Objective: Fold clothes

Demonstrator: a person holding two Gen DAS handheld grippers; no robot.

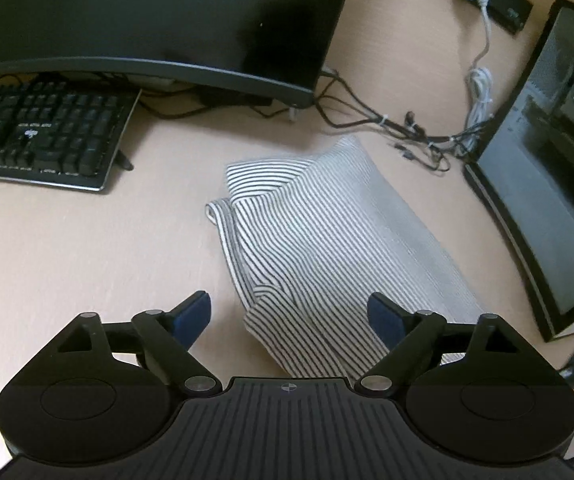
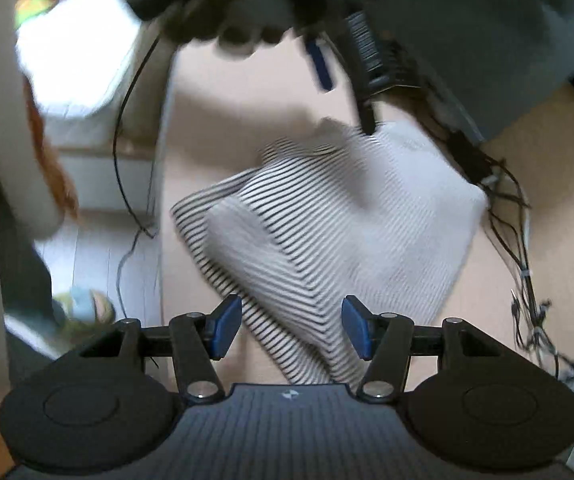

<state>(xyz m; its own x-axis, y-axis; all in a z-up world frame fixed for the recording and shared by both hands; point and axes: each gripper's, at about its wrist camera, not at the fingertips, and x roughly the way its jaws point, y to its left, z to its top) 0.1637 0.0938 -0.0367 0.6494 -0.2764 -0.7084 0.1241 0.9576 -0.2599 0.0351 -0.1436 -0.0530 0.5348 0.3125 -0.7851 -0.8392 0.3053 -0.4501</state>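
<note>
While both grippers hang above the desk (image 1: 67,248), a single striped garment (image 1: 319,240) lies folded on its pale, faintly grained wood-look surface, between the curved monitor (image 1: 147,20) at the back and a dark glass-sided computer case (image 1: 551,184) to the right. Soft knit fabric with thin black and white stripes makes up the garment, folded into a rough rectangle of several layers, with a narrow banded edge curling out at its left side and a flap folded over near the front corner. From the left wrist view, the left gripper (image 1: 289,320) has its two black linkage fingers spread wide, their blue pads (image 1: 193,318) smooth and wedge-shaped, holding nothing; the near corner of the garment lies below the gap between them. From the right wrist view, which is smeared by motion blur, the right gripper (image 2: 291,326) likewise stands with its jaws apart and empty, two blue pads (image 2: 227,326) framing a striped corner of the same cloth (image 2: 327,220). One black mechanical keyboard (image 1: 39,136) with raised keys sits at the left, under the monitor's edge. One tangled bundle of thin black cables (image 1: 387,124) runs behind the garment toward the case, and one coiled white cord (image 1: 481,88) rises to a round desk port. Both gripper bodies are matte black with ribbed housings.
</note>
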